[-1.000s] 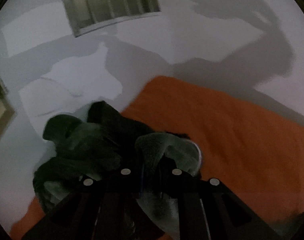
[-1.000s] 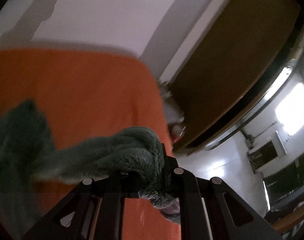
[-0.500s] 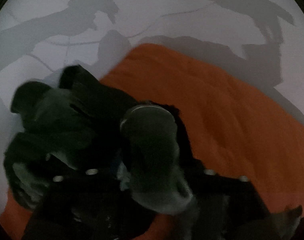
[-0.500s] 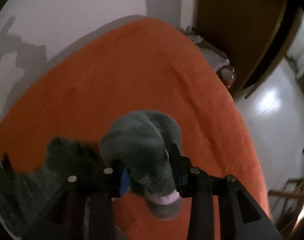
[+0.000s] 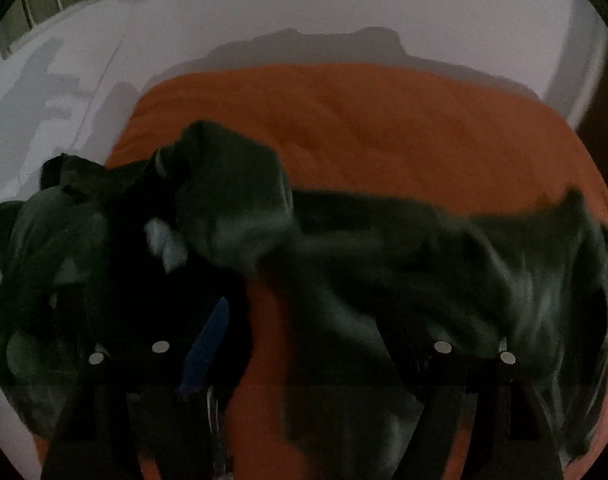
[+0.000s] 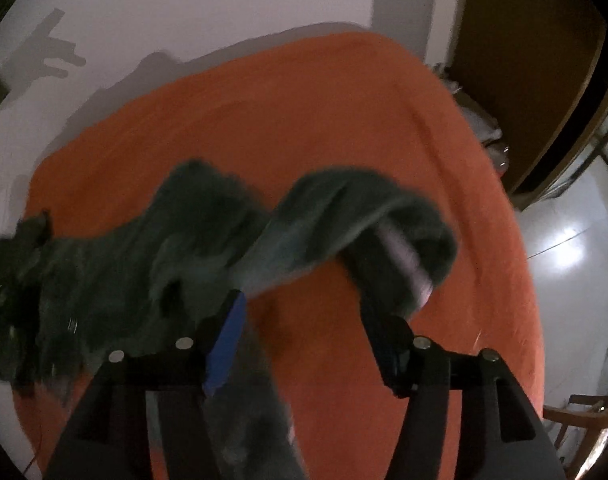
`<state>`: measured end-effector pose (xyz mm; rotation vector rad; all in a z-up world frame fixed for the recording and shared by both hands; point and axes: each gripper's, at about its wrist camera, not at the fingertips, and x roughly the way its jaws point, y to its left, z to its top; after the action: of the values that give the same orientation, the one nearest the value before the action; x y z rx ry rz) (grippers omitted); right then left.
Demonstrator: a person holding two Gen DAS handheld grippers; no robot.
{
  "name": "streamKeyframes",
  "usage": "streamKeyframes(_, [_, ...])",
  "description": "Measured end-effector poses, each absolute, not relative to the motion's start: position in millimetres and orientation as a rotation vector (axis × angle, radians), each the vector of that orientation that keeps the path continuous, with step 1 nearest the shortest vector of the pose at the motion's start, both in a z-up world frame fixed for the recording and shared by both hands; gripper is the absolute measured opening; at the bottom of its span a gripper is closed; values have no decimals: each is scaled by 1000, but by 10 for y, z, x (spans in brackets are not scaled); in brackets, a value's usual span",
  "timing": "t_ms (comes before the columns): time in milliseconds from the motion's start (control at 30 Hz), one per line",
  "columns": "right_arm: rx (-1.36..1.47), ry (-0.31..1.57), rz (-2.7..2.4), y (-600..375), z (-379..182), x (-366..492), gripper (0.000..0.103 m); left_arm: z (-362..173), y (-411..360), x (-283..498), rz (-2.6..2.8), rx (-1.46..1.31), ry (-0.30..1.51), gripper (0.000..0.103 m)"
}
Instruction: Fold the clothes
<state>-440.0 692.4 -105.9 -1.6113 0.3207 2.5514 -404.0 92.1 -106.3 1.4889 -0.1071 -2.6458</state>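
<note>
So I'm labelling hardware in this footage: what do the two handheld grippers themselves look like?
Both look alike: the left gripper and right gripper have matte black angular frames with triangular cut-outs, four round silver fasteners across the front, and two black fingers. Each shows a blue pad on the inside of one finger. No cables, markings or sleeves are visible.

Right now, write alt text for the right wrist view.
The right gripper, fingers spread wide, has a fuzzy dark green garment draped over both fingers above an orange bedspread. A white wall and a brown wooden door stand behind the bed.
</note>
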Motion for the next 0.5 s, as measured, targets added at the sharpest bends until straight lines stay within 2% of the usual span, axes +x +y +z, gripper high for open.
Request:
streamKeyframes(67, [-1612, 258, 2588, 6667, -1123, -4073, 60, -1182, 1034, -3633, -2663, 1469, -153, 77])
streamKeyframes(167, [-1609, 203, 2650, 6247, -1308, -3550, 60, -1377, 1086, -3134, -2689, 1496, -130, 77])
streamKeyframes(267, [-1665, 256, 2691, 5800, -1608, -3042, 60, -1637, 1149, -2614, -2668, 1557, -64, 77])
streamKeyframes(433, [-1658, 287, 2839, 4995, -1956, -2483, 60, -2130, 966, -2227, -2572, 1608, -7, 77])
streamKeyframes(467, [-1653, 309, 2882, 4862, -2011, -2449, 56, -2238, 919, -2196, -2550, 1618, 14, 77])
streamKeyframes(500, [-1647, 332, 2924, 4730, -2066, -2415, 42, -2354, 855, -2163, -2533, 1624, 66, 77])
